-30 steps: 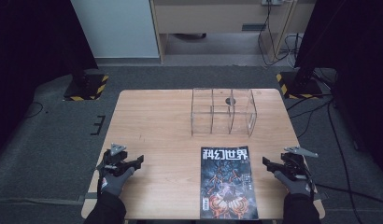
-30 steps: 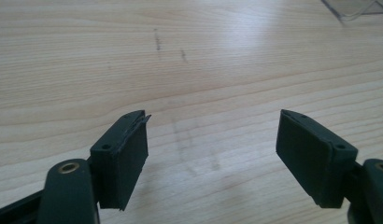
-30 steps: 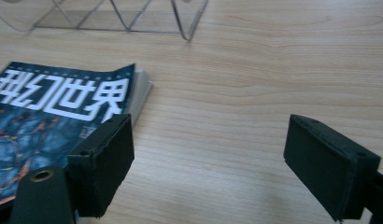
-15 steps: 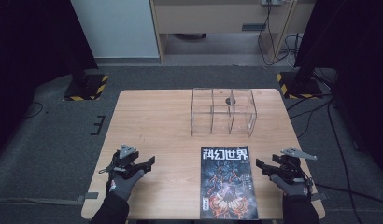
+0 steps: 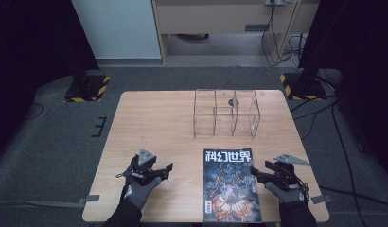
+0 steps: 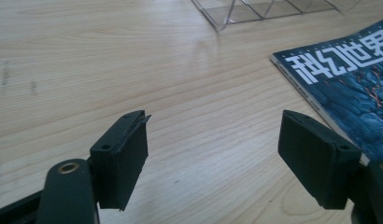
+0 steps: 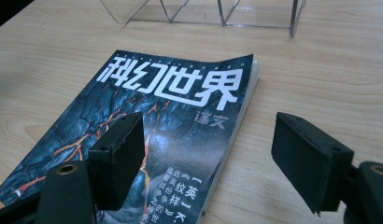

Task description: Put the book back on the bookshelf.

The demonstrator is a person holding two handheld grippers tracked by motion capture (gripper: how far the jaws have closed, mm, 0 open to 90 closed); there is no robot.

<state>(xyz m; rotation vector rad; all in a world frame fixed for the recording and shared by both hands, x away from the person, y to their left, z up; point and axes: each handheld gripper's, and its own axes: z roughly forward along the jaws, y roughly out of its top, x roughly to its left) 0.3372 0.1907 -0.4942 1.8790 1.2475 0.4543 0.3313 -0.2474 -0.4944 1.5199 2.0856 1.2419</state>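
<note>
Flat on the table, the magazine [image 5: 232, 184] reads "科幻世界"; both tools gape empty.

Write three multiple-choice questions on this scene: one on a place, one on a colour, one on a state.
1. Where does the clear rack stand relative to the magazine?
A. farther from the person
B. nearer
C. on top of it

2. What colour is the magazine title?
A. red
B. white
C. yellow

3. How is the left gripper?
A. shut on the magazine
B. shut, empty
C. open, empty

Answers: 1 A, the rack stands past the magazine's top edge. 2 B, white characters on a dark cover. 3 C, its fingers stand apart over bare table.
</note>
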